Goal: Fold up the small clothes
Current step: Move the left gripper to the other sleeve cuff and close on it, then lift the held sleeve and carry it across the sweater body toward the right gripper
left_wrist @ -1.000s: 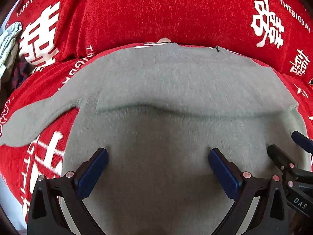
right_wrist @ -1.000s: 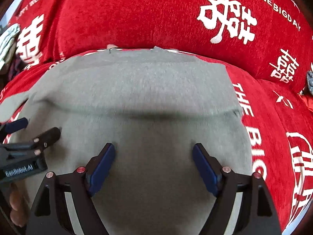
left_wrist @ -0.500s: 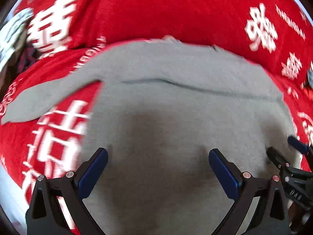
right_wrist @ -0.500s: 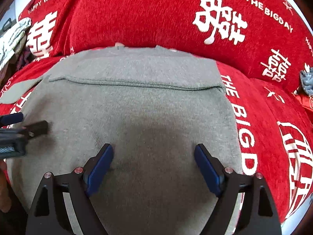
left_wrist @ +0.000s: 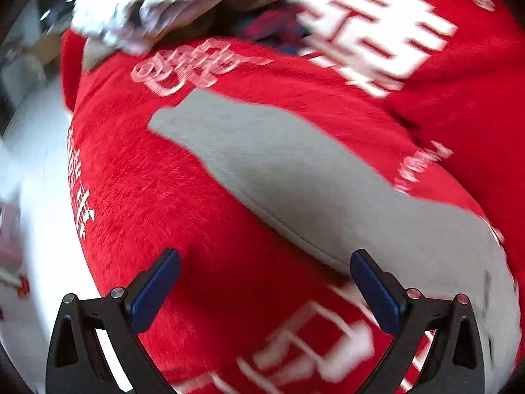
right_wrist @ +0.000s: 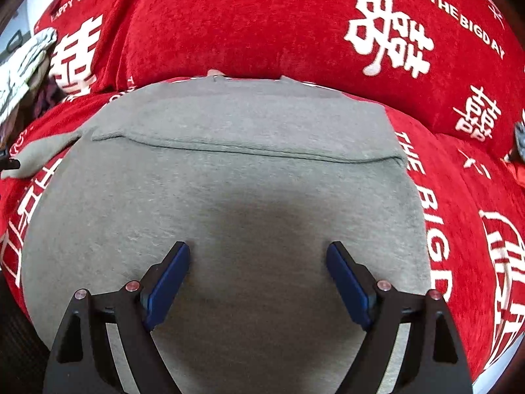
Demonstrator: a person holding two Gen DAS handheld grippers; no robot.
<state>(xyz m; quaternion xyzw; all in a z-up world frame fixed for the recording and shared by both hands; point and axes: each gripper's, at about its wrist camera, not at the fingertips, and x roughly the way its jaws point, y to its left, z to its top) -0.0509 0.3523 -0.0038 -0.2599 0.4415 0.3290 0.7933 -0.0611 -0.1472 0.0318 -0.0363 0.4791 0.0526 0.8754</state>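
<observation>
Since a second ago, my left hand-held gripper has swung off the grey top's body and out to the left, so it now hangs over red cover with the left sleeve just beyond its fingers; that view is blurred. Its jaws stand wide apart with nothing between them.

My right hand-held gripper hovers over the near middle of the grey top, jaws spread wide and empty, no cloth pinched.

The top lies flat on the red cover, which carries white characters and lettering. Its far part is folded over, leaving a straight edge running left to right across the body. The left sleeve sticks out to the left, lying on the cover. At far left, a heap of pale cloth rests on the cover's edge, well apart from the top.
</observation>
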